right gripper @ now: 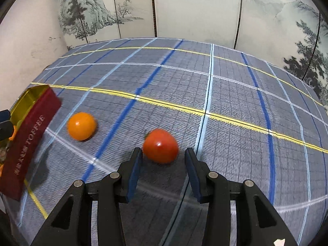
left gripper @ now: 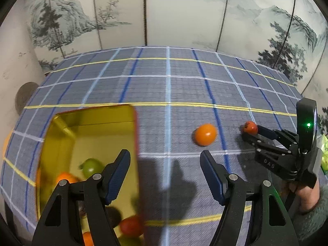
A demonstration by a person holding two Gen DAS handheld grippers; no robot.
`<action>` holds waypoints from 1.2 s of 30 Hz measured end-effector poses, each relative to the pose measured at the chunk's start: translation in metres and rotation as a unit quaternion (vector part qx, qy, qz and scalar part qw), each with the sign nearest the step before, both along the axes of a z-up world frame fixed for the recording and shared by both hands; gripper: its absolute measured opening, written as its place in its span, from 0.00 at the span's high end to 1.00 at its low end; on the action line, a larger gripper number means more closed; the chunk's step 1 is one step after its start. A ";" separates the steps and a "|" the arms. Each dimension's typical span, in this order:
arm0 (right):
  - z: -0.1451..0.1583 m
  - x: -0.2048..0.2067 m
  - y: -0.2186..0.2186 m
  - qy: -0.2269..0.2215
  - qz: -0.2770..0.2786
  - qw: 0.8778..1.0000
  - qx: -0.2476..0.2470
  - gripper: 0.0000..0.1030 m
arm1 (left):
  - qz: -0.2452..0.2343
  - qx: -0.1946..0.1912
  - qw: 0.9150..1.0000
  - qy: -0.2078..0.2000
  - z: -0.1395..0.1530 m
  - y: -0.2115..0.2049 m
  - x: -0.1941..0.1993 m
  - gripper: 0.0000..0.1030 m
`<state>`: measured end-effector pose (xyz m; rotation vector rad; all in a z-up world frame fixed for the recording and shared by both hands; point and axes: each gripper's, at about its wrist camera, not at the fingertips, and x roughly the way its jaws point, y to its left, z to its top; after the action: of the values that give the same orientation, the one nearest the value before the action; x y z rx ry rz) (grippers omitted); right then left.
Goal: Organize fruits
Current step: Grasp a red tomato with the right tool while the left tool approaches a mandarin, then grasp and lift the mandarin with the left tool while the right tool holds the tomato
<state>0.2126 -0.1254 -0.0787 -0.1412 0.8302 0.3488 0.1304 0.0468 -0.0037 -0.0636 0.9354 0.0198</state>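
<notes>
A red tomato-like fruit (right gripper: 160, 146) lies on the checked tablecloth just ahead of my open right gripper (right gripper: 163, 161), between its fingertips but not gripped; it also shows in the left wrist view (left gripper: 249, 127). An orange fruit (right gripper: 81, 125) lies loose to its left, also seen from the left wrist (left gripper: 205, 134). A red tin with a gold inside (left gripper: 114, 123) holds a green fruit (left gripper: 91, 166), a red fruit (left gripper: 131, 225) and orange fruits (left gripper: 65, 177). My left gripper (left gripper: 165, 164) is open and empty over the tin's right rim.
The tin's red side wall (right gripper: 26, 143) stands at the left of the right wrist view. A painted folding screen (left gripper: 164, 10) stands behind the table. A green packet (left gripper: 324, 153) lies at the far right edge.
</notes>
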 end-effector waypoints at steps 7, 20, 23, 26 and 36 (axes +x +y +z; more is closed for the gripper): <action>0.000 0.005 0.002 -0.001 0.012 1.000 -0.001 0.60 | -0.020 -0.001 1.000 0.018 -0.019 -0.026 0.029 0.31; -0.001 -0.016 -0.023 -0.004 -0.016 1.000 -0.003 0.69 | -0.035 -0.002 0.999 0.036 -0.042 -0.047 0.054 0.31; -0.001 -0.020 -0.038 -0.004 -0.035 0.999 -0.003 0.69 | -0.037 0.002 0.999 0.038 -0.046 -0.052 0.060 0.31; -0.001 -0.024 -0.051 -0.005 -0.050 0.999 -0.007 0.69 | -0.039 0.000 0.998 0.039 -0.049 -0.055 0.064 0.31; -0.001 -0.025 -0.063 -0.003 -0.059 0.998 -0.001 0.68 | -0.051 -0.004 0.997 0.053 -0.061 -0.060 0.071 0.59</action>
<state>0.1877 -0.1880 -0.0793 -0.0953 0.8294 0.2371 0.2018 -0.0127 -0.0648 -0.0218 1.0445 -0.0751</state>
